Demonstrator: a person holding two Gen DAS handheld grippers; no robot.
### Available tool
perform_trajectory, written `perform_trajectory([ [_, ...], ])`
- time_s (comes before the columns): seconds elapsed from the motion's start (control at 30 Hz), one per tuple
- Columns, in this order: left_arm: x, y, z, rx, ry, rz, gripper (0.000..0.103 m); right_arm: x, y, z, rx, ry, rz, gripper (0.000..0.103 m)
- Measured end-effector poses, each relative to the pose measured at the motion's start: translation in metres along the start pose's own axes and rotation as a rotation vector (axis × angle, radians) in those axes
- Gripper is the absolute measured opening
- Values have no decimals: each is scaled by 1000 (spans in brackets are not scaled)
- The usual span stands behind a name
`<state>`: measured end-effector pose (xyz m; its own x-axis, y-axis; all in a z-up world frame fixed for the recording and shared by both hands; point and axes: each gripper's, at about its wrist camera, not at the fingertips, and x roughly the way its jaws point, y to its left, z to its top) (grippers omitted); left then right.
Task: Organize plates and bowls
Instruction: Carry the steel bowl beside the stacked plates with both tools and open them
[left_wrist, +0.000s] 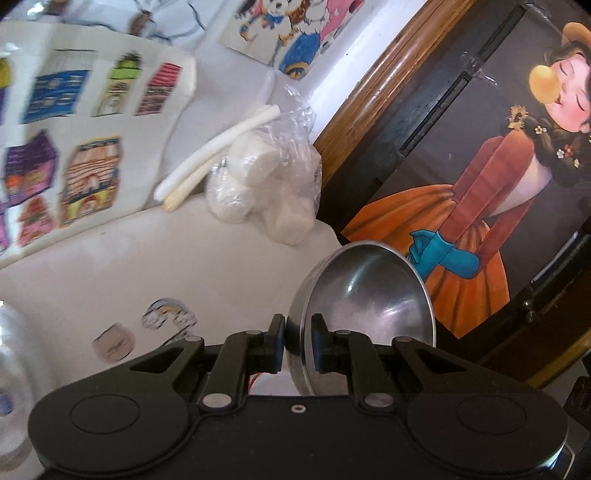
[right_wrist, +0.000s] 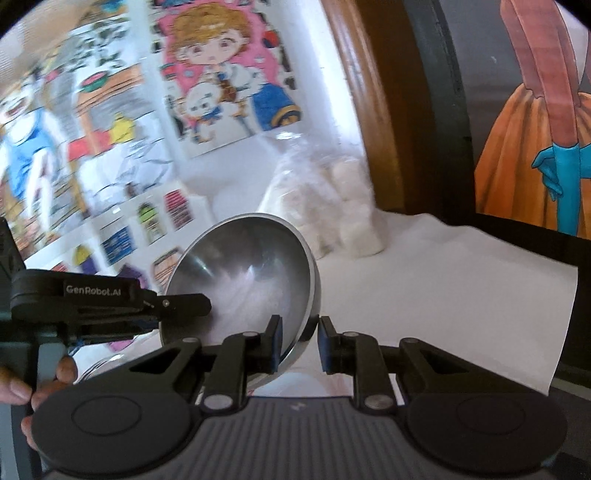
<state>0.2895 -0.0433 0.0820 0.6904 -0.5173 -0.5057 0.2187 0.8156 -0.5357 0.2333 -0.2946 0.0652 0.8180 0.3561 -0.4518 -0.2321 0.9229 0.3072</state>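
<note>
Clearly, the left gripper (left_wrist: 298, 341) has its fingers (left_wrist: 276, 341) pinched on the rim of a steel bowl (left_wrist: 364, 306), one finger outside the wall and one inside, the bowl tipped on edge with its hollow facing right of the fingers. Seen from the right wrist, the right gripper (right_wrist: 299, 341) straddles the same bowl's lower rim, its fingers parted: the left pad touches the rim, the right stands clear. Beyond the fingers, a clear bag of white lumps (left_wrist: 266, 192) lies on the white-covered bench (left_wrist: 166, 258), beside two white sticks (left_wrist: 218, 147)
</note>
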Motion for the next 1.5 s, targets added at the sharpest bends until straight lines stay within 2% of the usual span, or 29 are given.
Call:
perform_trajectory([
  [0.23, -44, 17, -36, 62, 63, 59, 15, -22, 32, -36, -24, 67, 47, 23],
  [0.37, -61, 31, -59, 70, 112, 63, 15, -28, 42, -60, -27, 127, 65, 23],
  [0.5, -74, 43, -83, 63, 145, 97, 16, -35, 43, -86, 34, 170, 111, 24],
  [0.63, -81, 51, -100, 64, 178, 116, 18, -39, 44, -103, 54, 206, 117, 24],
  [1.03, -80, 65, -127, 41, 269, 134, 20, -40, 42, -122, 86, 292, 130, 26],
  [1.5, -75, 64, -131, 54, 283, 150, 20, -33, 38, -125, 102, 311, 132, 27],
])
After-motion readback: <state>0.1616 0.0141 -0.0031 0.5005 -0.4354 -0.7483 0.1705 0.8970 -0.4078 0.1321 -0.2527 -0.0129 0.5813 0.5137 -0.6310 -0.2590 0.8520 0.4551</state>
